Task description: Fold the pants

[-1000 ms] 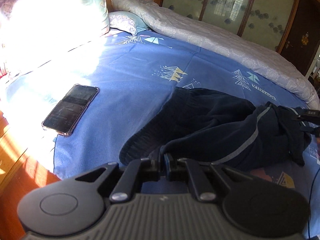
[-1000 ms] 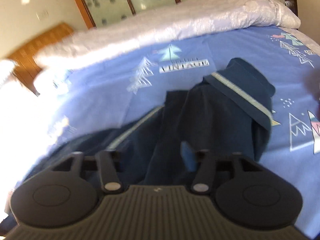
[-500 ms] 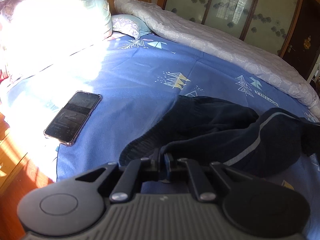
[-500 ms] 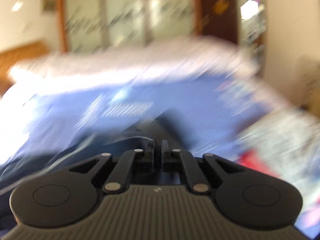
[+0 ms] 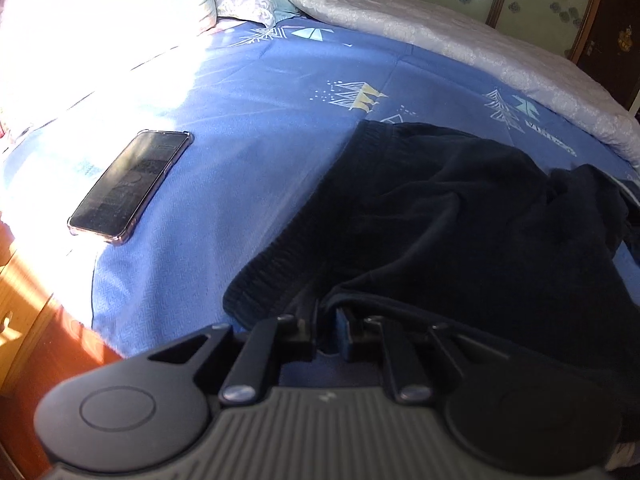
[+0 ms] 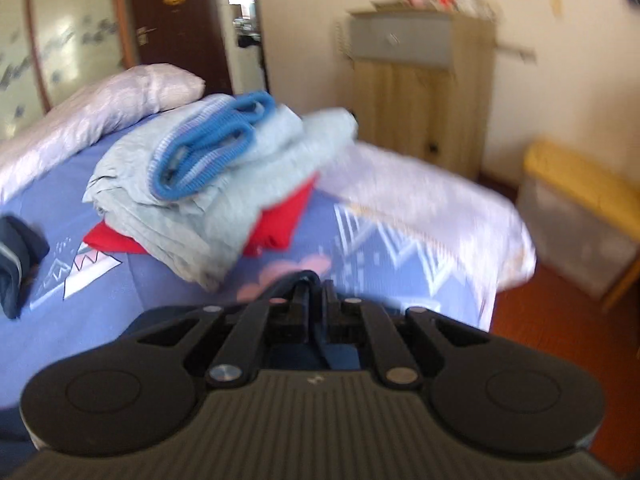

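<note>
Pants lie bunched in a dark navy heap on the blue patterned bedsheet, at the near right of the bed, with the ribbed waistband curving along their left edge and a phone well apart to the left; your left gripper sits at the near edge of the heap with a fold of dark cloth between its jaws, which are opening, so do not count on that hold; your right gripper is pinched almost fully closed on a thin strand of dark fabric or cord, though the view is too blurred to tell which, and it points toward a folded stack of grey, blue and red clothes at the far end; expect the cloth to be soft, thick and limp, light enough to lift but quick to sag and drag on the sheet; take it by the waistband corners or hems, where the fabric is doubled and firmer.
</note>
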The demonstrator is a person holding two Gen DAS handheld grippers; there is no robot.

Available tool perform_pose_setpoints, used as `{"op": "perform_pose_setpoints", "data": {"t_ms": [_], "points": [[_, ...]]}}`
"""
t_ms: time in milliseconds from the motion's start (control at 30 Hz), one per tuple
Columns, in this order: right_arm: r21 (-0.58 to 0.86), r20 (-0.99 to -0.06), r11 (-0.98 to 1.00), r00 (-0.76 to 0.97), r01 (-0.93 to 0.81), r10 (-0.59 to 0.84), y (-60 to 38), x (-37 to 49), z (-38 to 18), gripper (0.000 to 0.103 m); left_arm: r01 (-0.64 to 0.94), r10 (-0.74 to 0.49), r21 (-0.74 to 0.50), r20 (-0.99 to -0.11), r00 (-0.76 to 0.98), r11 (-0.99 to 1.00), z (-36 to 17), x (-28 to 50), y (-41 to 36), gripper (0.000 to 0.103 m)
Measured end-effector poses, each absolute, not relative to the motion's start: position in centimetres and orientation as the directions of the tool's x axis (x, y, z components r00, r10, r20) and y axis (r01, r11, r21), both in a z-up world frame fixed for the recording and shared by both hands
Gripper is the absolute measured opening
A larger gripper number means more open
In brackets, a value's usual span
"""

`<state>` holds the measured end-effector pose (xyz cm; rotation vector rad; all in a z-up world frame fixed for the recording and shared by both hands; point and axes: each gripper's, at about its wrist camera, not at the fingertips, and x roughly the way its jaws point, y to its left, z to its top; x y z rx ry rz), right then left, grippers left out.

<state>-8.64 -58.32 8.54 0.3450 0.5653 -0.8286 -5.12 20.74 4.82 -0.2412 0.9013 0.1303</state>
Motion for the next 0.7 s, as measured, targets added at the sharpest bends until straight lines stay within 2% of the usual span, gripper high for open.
{"op": "perform_pose_setpoints", "data": {"t_ms": [100, 200, 400, 500, 600, 700], "points": [[0.128, -0.595, 0.614, 0.555, 0.779, -0.58, -58.9, -7.2, 9.6, 0.007, -0.205, -0.017, -0.179, -0.793, 0.609, 0.962, 5.7, -3.5, 21.2, 0.008], [0.2, -0.533, 0.638, 0.629, 0.744, -0.566, -57.7, -5.4, 12.7, 0.006, -0.199, -0.019, -0.194, -0.759, 0.651, 0.96, 8.6, -0.7, 21.4, 0.007], [0.296, -0.305, 0.746, 0.799, 0.596, -0.518, -55.5, -2.3, 21.8, 0.006, -0.183, 0.016, -0.269, -0.524, 0.852, 0.946, 19.0, 2.0, 23.5, 0.006], [0.307, -0.221, 0.807, 0.863, 0.504, -0.454, -55.0, -3.4, 23.2, 0.006, -0.177, 0.036, -0.254, -0.478, 0.878, 0.951, 19.7, 1.4, 24.8, 0.007], [0.304, -0.242, 0.851, 0.899, 0.428, -0.365, -55.5, -5.6, 20.4, 0.007, -0.191, 0.037, -0.236, -0.533, 0.846, 0.953, 15.6, -0.1, 26.3, 0.008], [0.288, -0.383, 0.839, 0.858, 0.462, -0.341, -56.2, -7.9, 14.7, 0.01, -0.227, 0.053, -0.181, -0.658, 0.751, 0.957, 9.1, -1.6, 26.8, 0.011]]}}
